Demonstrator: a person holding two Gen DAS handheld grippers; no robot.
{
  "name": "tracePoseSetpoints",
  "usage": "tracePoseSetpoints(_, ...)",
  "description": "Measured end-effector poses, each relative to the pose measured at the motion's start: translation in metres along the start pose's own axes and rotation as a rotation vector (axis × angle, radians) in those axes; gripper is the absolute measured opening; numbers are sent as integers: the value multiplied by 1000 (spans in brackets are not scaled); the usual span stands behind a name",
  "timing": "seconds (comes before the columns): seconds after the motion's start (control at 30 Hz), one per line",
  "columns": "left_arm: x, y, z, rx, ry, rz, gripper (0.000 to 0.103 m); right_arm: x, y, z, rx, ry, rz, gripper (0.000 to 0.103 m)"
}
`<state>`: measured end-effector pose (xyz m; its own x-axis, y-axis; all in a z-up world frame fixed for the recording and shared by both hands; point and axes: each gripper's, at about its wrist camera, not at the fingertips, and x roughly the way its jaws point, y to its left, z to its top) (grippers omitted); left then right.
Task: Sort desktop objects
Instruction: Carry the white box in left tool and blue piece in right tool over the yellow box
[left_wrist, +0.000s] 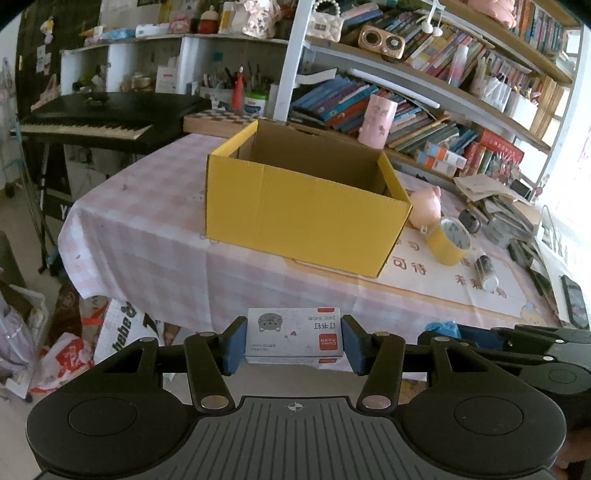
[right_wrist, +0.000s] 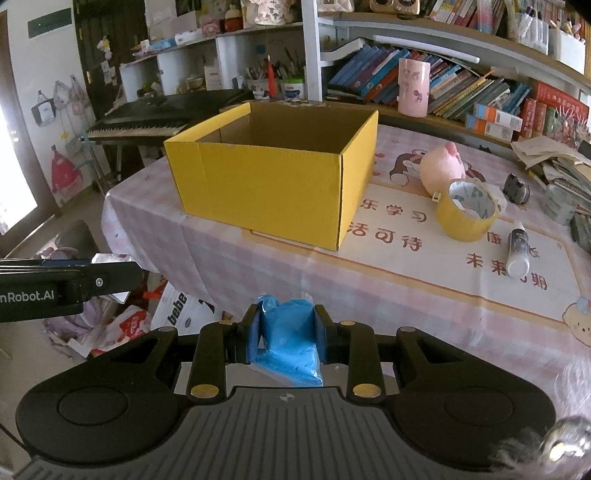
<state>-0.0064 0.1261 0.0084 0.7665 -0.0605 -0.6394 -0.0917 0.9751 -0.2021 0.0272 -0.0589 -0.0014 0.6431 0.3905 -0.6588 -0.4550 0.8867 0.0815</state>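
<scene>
Staple box (left_wrist: 293, 335) left view only.

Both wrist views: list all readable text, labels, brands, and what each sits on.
"订书钉", upside down: small white box clamped in the left gripper; its finer print is too small.
"nRobot.AI", cut off at the frame edge: left gripper body in the right wrist view.
"可待": desk mat; other characters partly hidden.
"bebe": bag on the floor.
Book spines: too blurred.
</scene>
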Motion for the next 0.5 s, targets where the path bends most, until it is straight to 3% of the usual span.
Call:
tracePoseSetpoints(0.27,8,-2,9,12,-16,6,52,6,0,10,-55,-16,-2,27)
tracePoseSetpoints(0.5,11,-5,38,14,-61,-4,52,11,-9,42,-72,-80,18,27)
